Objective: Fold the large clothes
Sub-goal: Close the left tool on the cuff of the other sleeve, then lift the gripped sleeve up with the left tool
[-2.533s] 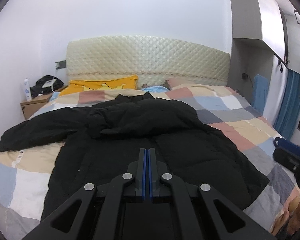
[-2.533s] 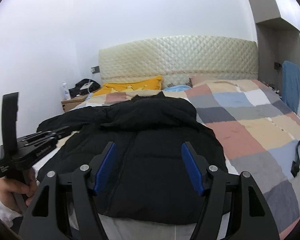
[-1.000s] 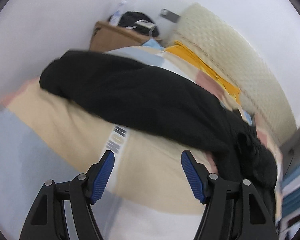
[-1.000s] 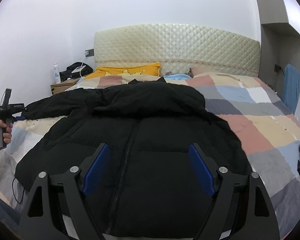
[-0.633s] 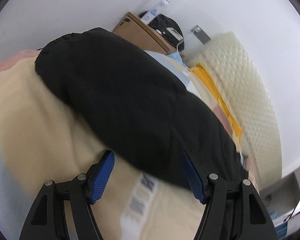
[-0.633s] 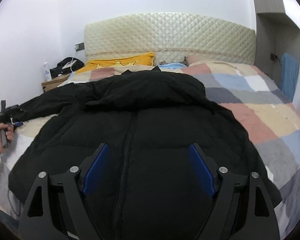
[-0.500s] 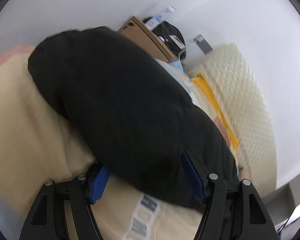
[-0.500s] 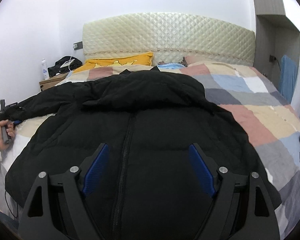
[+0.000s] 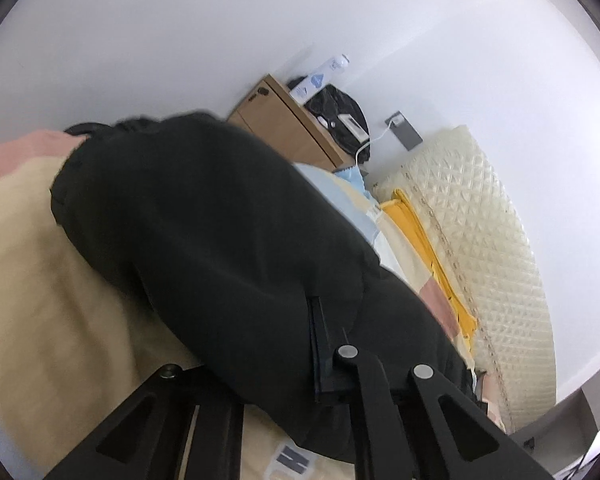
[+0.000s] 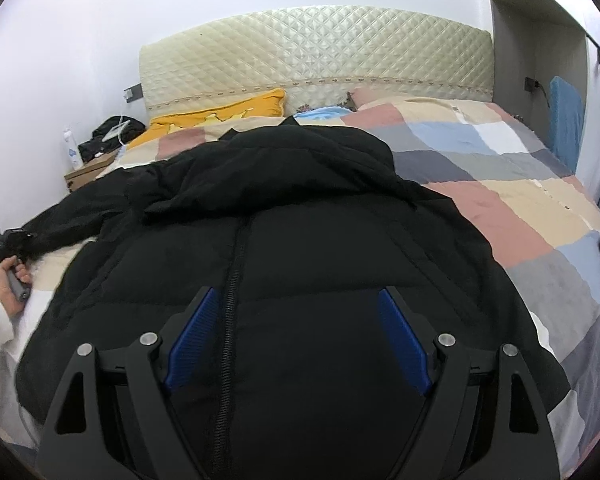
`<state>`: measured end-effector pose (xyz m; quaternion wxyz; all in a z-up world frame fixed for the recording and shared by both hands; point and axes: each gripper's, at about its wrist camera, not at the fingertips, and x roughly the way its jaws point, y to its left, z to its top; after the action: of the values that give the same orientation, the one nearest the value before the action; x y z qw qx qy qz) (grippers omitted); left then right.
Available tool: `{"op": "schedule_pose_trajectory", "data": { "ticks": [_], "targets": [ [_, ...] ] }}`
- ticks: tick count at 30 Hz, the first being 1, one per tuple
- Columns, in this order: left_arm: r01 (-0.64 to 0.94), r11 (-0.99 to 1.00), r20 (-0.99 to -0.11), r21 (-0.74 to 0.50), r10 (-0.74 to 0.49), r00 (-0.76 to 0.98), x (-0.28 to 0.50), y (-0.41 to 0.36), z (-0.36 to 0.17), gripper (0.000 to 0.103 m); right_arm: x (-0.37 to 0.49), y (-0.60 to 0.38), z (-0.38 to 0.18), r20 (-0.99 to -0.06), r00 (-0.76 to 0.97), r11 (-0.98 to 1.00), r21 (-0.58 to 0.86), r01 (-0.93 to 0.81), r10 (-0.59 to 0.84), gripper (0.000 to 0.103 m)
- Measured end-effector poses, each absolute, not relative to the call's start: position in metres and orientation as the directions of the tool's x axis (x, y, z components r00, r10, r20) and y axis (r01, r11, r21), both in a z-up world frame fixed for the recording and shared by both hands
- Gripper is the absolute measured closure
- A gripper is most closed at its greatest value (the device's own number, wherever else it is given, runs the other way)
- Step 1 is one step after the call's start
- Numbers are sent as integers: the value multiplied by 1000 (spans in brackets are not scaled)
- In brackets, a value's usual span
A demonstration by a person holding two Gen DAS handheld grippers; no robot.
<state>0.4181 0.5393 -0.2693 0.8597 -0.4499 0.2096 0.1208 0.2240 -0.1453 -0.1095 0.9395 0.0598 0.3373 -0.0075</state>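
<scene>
The left hand-held gripper [image 9: 316,344] has just been closing and now pinches the jacket's [image 10: 300,240] sleeve [image 9: 204,216]; carry it across toward the zip [image 10: 236,264], keeping the padding flat. The right hand-held gripper [image 10: 296,340] hovers wide, empty, above the zip.

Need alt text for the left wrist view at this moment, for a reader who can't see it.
The left gripper has just closed on the sleeve of a black puffer jacket lying on a patchwork bedspread. Behind are a cream quilted headboard, a yellow pillow and a cardboard box.
</scene>
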Motion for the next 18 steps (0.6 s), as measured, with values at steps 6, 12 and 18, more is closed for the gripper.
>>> {"op": "schedule_pose_trajectory", "data": {
  "ticks": [6,12,18],
  "targets": [
    [-410,606,-465,-682,75,882,412,523,-215,94,207,-142,-88,-589,805,994,105,-12,72,21],
    [-433,643,-474,-632,121,872,401,496,-158,94,199,-146,-80,-582,807,992,114,-46,104,21],
    [-395,668,-439,-631,113,891,389,468,-100,94,192,-160,-76,-572,813,990,138,-34,108,21]
  ]
}}
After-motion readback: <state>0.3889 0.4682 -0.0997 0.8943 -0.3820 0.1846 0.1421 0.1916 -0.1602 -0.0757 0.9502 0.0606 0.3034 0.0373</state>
